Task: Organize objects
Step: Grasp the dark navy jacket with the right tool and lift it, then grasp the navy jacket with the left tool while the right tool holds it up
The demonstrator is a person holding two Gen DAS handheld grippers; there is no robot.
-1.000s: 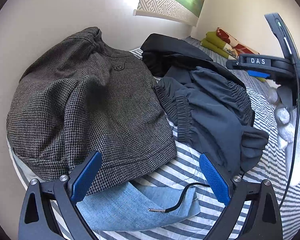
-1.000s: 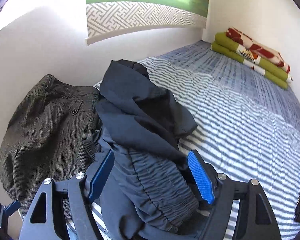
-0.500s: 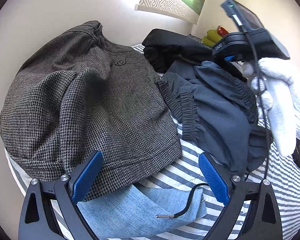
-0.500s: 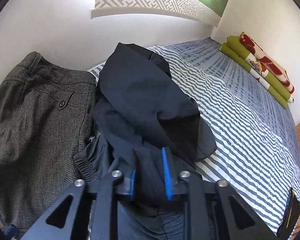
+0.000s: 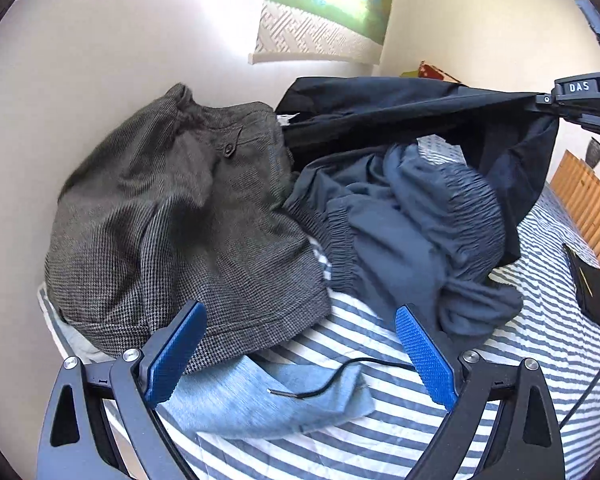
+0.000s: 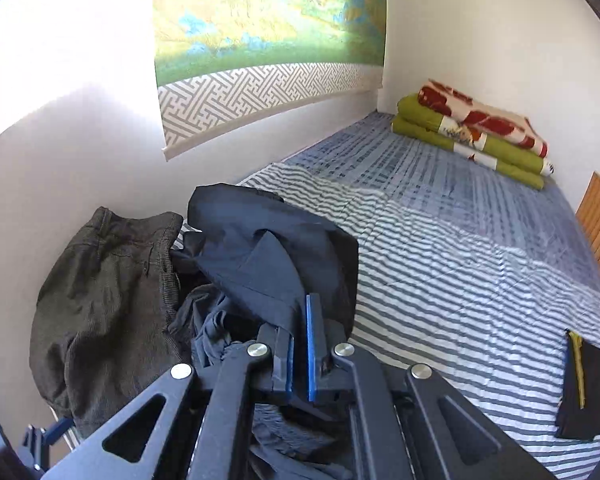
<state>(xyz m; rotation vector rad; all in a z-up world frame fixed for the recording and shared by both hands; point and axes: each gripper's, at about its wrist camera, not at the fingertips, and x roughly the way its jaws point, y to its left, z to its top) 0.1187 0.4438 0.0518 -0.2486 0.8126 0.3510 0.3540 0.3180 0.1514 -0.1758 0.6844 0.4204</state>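
A striped bed [image 6: 460,264] against a white wall carries the clothes pile at 9 o'clock. The navy garment [image 6: 268,256] is pinched by the right gripper [image 6: 300,356]; the left gripper [image 5: 300,356] is held spread, empty. The grey shorts [image 5: 412,224] beneath may be dragged along, or the thin fold may slip.

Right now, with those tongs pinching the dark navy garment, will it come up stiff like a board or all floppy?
Probably floppy: the dark navy garment already stretches in a sagging sheet from the right tongs, with a loose flap hanging below. It looks thin, so likely light. It overlaps the gathered blue-grey garment, so lifting may drag that along.
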